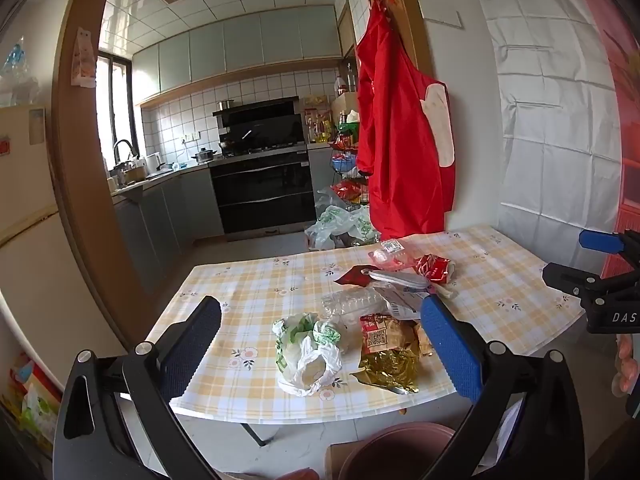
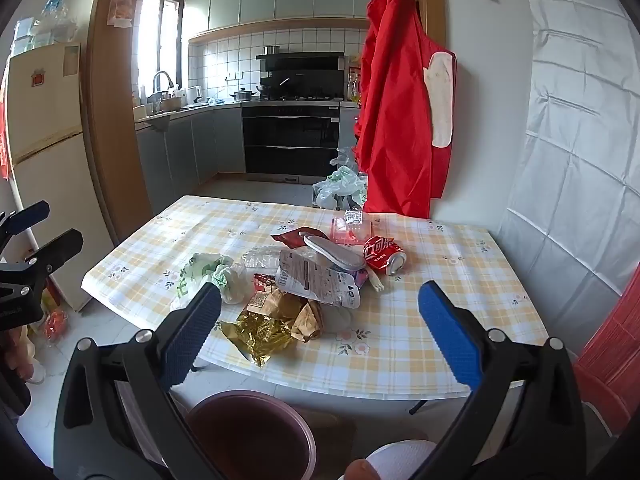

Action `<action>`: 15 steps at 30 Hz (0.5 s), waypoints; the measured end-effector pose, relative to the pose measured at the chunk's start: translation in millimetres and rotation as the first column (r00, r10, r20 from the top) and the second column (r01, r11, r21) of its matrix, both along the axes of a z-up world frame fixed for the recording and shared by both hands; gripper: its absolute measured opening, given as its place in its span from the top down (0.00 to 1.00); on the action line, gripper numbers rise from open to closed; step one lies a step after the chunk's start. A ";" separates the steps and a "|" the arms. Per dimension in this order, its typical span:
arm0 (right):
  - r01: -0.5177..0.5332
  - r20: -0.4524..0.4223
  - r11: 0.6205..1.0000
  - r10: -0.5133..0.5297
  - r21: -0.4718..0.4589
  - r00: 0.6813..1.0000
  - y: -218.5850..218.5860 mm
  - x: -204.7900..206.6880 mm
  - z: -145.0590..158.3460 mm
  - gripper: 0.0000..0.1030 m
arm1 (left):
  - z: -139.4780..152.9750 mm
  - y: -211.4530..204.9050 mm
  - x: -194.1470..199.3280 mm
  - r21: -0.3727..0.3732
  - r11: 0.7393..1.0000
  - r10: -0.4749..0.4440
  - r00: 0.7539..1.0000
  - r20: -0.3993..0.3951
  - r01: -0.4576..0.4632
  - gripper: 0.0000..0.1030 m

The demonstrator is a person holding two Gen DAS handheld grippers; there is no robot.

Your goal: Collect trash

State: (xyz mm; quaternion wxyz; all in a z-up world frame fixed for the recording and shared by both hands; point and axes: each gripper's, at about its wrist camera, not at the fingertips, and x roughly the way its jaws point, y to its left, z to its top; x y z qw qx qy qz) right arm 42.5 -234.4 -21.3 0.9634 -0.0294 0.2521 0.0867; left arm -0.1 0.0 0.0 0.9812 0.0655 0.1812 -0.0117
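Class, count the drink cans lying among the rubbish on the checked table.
1. A crushed red can lies on its side at the right edge of the rubbish pile, beside the clear box. Others could be hidden under the wrappers.

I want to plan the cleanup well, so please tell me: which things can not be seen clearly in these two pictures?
- Pink bin, right wrist view: the bottom is in shadow, so what it holds is unclear; the left wrist view cuts it off at the lower edge.
- Trash under the white printed wrapper, right wrist view: hidden by the pile.
- Print on the red can: too small to read.
- Table legs: mostly hidden by the tabletop.
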 end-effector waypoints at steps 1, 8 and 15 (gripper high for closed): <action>0.000 -0.001 1.000 0.000 -0.001 1.000 0.1 0.0 -0.1 0.05 | 0.0 -0.1 0.0 0.002 1.000 0.000 1.000 0.001 0.000 0.05; 0.000 -0.001 1.000 0.000 -0.005 1.000 0.7 -1.1 -0.7 0.05 | -1.8 2.2 0.3 -0.002 1.000 0.002 1.000 -0.006 -0.002 0.05; -0.001 -0.005 1.000 0.001 -0.003 1.000 0.4 -1.5 -1.0 0.05 | -2.8 2.0 -1.2 0.004 1.000 0.008 1.000 -0.008 -0.008 0.05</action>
